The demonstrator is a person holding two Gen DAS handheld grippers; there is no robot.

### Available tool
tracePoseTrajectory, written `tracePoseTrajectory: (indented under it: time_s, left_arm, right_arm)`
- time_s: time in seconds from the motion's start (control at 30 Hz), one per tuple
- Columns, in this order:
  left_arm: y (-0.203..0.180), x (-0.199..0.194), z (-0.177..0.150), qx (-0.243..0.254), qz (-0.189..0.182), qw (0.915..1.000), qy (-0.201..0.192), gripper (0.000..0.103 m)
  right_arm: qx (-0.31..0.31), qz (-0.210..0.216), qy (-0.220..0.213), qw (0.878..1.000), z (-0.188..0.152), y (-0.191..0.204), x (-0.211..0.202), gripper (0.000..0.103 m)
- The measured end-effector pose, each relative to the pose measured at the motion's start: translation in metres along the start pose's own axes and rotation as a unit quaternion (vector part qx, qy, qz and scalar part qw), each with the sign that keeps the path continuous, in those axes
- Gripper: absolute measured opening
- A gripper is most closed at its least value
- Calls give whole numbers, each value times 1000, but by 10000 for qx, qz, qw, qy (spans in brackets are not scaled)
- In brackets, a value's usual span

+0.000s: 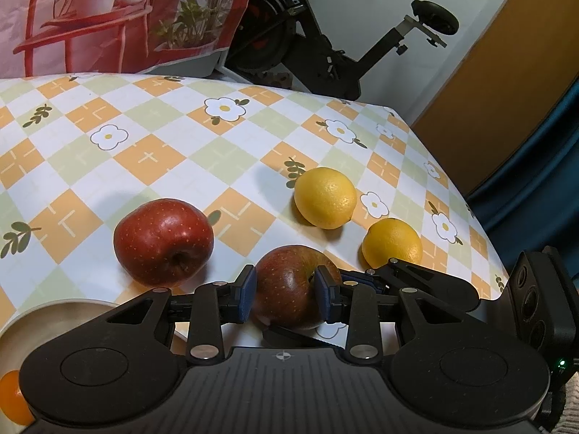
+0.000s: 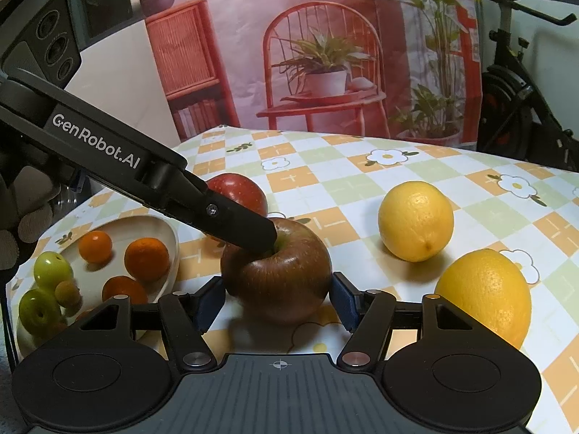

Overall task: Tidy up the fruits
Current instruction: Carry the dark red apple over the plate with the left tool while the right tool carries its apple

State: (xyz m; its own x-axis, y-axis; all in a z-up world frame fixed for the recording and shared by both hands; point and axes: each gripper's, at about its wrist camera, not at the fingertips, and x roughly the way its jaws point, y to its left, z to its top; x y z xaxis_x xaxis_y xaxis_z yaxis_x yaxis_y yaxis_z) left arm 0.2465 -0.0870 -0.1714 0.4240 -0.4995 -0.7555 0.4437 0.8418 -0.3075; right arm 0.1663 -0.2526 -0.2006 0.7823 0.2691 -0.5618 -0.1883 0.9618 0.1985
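Near the tabletop's (image 1: 152, 159) front edge both tools clamp one apple (image 2: 277, 275): left tool (image 1: 284, 294) narrow, right tool (image 2: 277, 302) wider. Release one side before lifting toward the plate (image 2: 164, 231).

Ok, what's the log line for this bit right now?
right gripper: shut on near apple | left gripper: tips at its stem dip, grip unclear | lemons, far apple: on table

Red apple (image 1: 289, 287), checked floral tablecloth (image 1: 163, 152)
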Motion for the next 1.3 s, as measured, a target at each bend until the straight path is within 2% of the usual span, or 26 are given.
tracePoseTrajectory:
  time_s: [0.23,0.37,0.7,1.03,1.3]
  left_arm:
    - [0,-13,0,19,45,10000,-28,37]
    - [-2,-31,-2,188,99,9996,-184,37]
    - [24,-79,-4,-26,157,9986,-501,37]
    - [67,-100,-19,-432,410,9967,-545,37]
    - [99,-101,-24,-734,473,9944,-599,37]
  right_arm:
    - [-68,101,-67,9999,4,7,-4,59]
    - [-212,133,-139,9996,12,18,-9,59]
    - [-568,591,-124,9966,45,57,-2,59]
    - [-998,924,287,9903,63,107,37,59]
    - [-1238,992,625,9853,69,133,71,59]
